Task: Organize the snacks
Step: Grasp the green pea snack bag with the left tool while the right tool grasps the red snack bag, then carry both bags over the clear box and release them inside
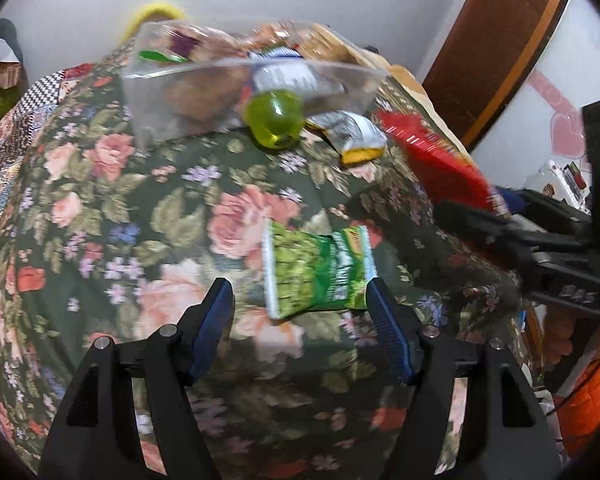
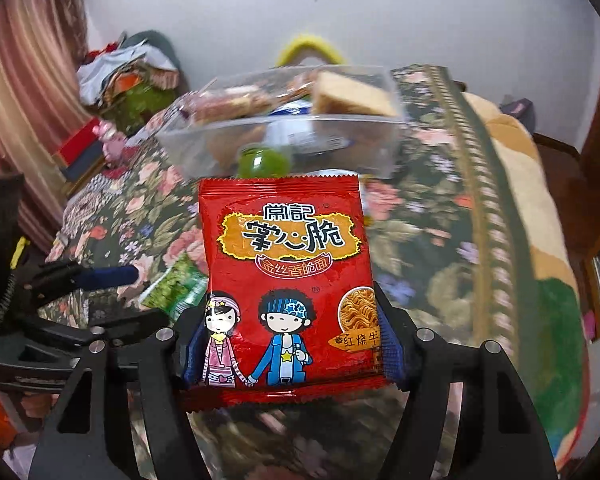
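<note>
Now right gripper clamps one red packet; left gripper, apart, straddles one green packet.

Under everything I see a dark green floral bedspread, thick with pink roses and small purple flowers, and it covers the bed. Along its far side in my right view runs a gold-patterned border, and past that lies a blanket in tan, green and orange. A yellow curved handle pokes up near the pale wall. To the left hangs a pinkish striped curtain, with a heap of cloth piled beside it. In my left view a brown wooden door frame stands at the right, and a checkered cloth lies at the bedspread's left edge.
</note>
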Tool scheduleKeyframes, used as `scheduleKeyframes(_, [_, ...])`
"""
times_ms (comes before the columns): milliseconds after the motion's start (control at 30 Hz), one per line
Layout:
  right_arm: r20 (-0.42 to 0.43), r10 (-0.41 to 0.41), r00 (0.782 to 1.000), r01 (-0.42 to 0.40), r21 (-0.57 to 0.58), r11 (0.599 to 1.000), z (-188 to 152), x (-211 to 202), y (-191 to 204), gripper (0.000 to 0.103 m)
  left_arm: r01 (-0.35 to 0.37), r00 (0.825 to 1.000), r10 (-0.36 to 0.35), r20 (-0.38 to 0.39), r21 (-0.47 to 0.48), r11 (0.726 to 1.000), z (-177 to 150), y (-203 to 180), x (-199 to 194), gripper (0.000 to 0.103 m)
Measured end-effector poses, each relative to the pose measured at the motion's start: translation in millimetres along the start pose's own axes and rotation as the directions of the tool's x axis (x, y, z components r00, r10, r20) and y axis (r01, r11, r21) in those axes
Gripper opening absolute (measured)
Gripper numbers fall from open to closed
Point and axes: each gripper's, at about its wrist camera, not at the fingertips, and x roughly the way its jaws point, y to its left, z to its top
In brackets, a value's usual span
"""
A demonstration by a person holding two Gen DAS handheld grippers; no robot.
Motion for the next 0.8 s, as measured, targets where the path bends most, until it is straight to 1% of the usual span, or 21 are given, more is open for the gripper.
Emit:
scheduleKeyframes(100, [0.01,-0.003,1.0,0.003,0.018,1.0,-2.3,-8.8,-8.4,0.065,0.008,1.0,-0.008,-0.026,0.022,1.0,1.7,-11.9,12.6,0.069])
scheduleKeyframes(133, [0.009,-0.001,1.0,0.001,0.018,1.0,-3.2,-10.6,-9.8,0.065,-0.001,0.999,0.002,-0.039,0.027,1.0,2.2,-16.1,18.1,0.072])
scheduleKeyframes(167, [0.007,0.0,1.0,0.0,0.017,1.0,-4.5,-11.9,-11.5,0.065,-0.012,0.999,0.013,-0.034,0.035,0.999,1.7,-19.2,20.4,0.075])
scheduleKeyframes(200, [0.01,-0.005,1.0,0.005,0.019,1.0,-5.6,-12.4,-12.9,0.065,-0.022,0.999,0.023,-0.025,0.05,0.998,1.3,-22.7,22.4,0.077])
scheduleKeyframes(333, [0.011,-0.002,1.0,0.001,0.027,1.0,-7.8,-13.8,-15.5,0.065,-0.072,0.997,0.073,0.002,0.093,0.993,1.0,-30.9,29.4,0.077])
scheduleKeyframes(367, [0.013,-0.001,1.0,0.001,0.029,1.0,-8.3,-14.7,-16.5,0.065,-0.08,0.997,0.079,0.011,0.102,0.992,1.3,-31.9,29.7,0.073])
scheduleKeyframes(400, [0.014,0.0,1.0,0.0,0.032,0.999,-8.2,-14.9,-16.7,0.065,-0.094,0.995,0.092,0.031,0.108,0.99,1.1,-31.8,29.0,0.067])
scheduleKeyframes(467, [0.018,0.003,1.0,-0.004,0.037,0.999,-7.3,-15.7,-17.0,0.065,-0.106,0.994,0.101,0.051,0.1,0.989,3.1,-29.5,29.7,0.056])
scheduleKeyframes(533, [0.023,0.002,1.0,-0.003,0.035,0.999,-6.2,-17.1,-16.1,0.065,-0.097,0.994,0.092,0.062,0.081,0.992,3.9,-25.0,25.6,0.052])
scheduleKeyframes(600, [0.033,-0.003,0.999,0.002,0.03,1.0,-4.2,-19.4,-15.2,0.065,-0.114,0.991,0.109,0.074,0.068,0.991,3.5,-19.2,18.0,0.051])
scheduleKeyframes(700, [0.048,-0.009,0.999,0.007,0.029,1.0,0.4,-22.6,-13.4,0.065,-0.099,0.99,0.095,0.102,0.041,0.994,6.1,-12.5,-0.7,0.051])
scheduleKeyframes(800, [0.066,-0.003,0.998,0.001,0.029,1.0,8.3,-25.4,-10.6,0.065,-0.102,0.983,0.095,0.16,0.036,0.994,15.7,-11.2,-23.6,0.051])
